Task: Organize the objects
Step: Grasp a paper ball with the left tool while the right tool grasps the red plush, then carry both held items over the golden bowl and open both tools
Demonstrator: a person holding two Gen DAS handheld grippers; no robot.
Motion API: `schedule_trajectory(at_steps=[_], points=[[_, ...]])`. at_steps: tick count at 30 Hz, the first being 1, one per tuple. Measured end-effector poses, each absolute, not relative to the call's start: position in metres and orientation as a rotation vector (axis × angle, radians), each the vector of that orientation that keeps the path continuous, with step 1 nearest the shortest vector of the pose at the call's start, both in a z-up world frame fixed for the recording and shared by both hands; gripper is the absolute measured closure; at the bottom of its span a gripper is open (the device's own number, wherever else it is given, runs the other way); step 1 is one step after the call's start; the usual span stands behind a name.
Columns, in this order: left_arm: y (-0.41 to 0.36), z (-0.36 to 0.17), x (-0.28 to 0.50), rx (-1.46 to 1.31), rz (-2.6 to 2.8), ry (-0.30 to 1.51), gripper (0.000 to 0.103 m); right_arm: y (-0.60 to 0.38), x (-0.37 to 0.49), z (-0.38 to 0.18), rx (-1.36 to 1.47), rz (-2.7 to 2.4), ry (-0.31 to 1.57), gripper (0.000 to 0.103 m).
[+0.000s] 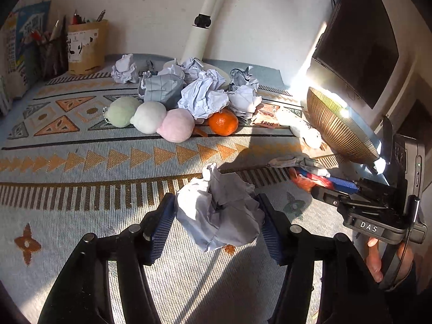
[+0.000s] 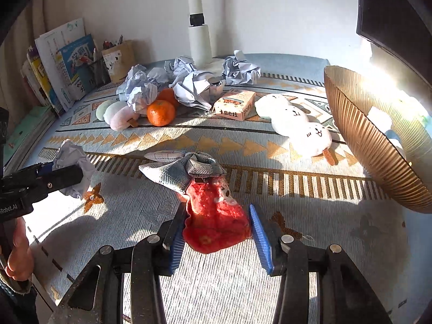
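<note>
1. Left gripper (image 1: 218, 216) closed on a crumpled paper ball (image 1: 220, 210), blue pads pressed against both flanks of the paper, held above the near part of the patterned table cloth (image 1: 67, 162)
2. Same grip visible from the right wrist view at the left edge, paper ball (image 2: 73, 167) jutting past the black fingers
3. Right gripper (image 2: 217, 232) parted about as wide as the red plush toy (image 2: 216, 224) lying between its blue pads; left pad at the fabric's edge, right pad just beside it with a thin gap, so not clearly clamped
4. Red plush toy flat on the cloth near its near edge, far end touching a grey checked fabric bow (image 2: 186, 170)
5. Heap of crumpled paper (image 1: 199, 89) toward the far edge of the cloth, around the base of a white lamp post (image 2: 199, 40)
6. In front of the heap: a skewer of three soft balls (image 1: 148, 117) in green, white and pink, with a mandarin (image 1: 222, 122) just beside the pink one; second mandarin (image 2: 167, 95) behind the first in the right wrist view
7. Small printed carton (image 2: 235, 105) right of the mandarins, white bunny plush skewer (image 2: 294, 124) further right
8. Ribbed brown bowl (image 2: 378, 145) tilted at the right edge, pale items inside, too glared to tell
9. Pen holder (image 1: 86, 46) and upright books (image 2: 64, 62) at the far left corner
</note>
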State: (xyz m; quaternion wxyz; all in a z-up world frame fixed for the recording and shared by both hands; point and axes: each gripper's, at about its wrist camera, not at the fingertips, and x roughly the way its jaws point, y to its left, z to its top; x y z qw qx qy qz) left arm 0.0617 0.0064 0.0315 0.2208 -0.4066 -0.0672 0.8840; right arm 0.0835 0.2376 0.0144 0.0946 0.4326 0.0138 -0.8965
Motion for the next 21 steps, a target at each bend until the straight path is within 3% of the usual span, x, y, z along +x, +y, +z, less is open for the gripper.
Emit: schedule_trajectory(at_steps=[3, 7, 12, 21], points=[[0.006, 0.028, 0.059, -1.135, 2.424, -0.221, 0.045, 0.234, 0.097, 0.014, 1.300, -2.523, 0.011, 0.059], [-0.002, 0.026, 0.057, -1.131, 2.401, -0.307, 0.045, 0.249, 0.100, 0.012, 1.314, -2.366, -0.265, 0.059], [-0.014, 0.022, 0.054, -1.145, 2.372, -0.398, 0.045, 0.264, 0.111, 0.048, 1.109, -2.552, -0.319, 0.059], [-0.012, 0.020, 0.055, -1.143, 2.354, -0.389, 0.045, 0.255, 0.133, 0.037, 1.199, -2.540, -0.065, 0.059]])
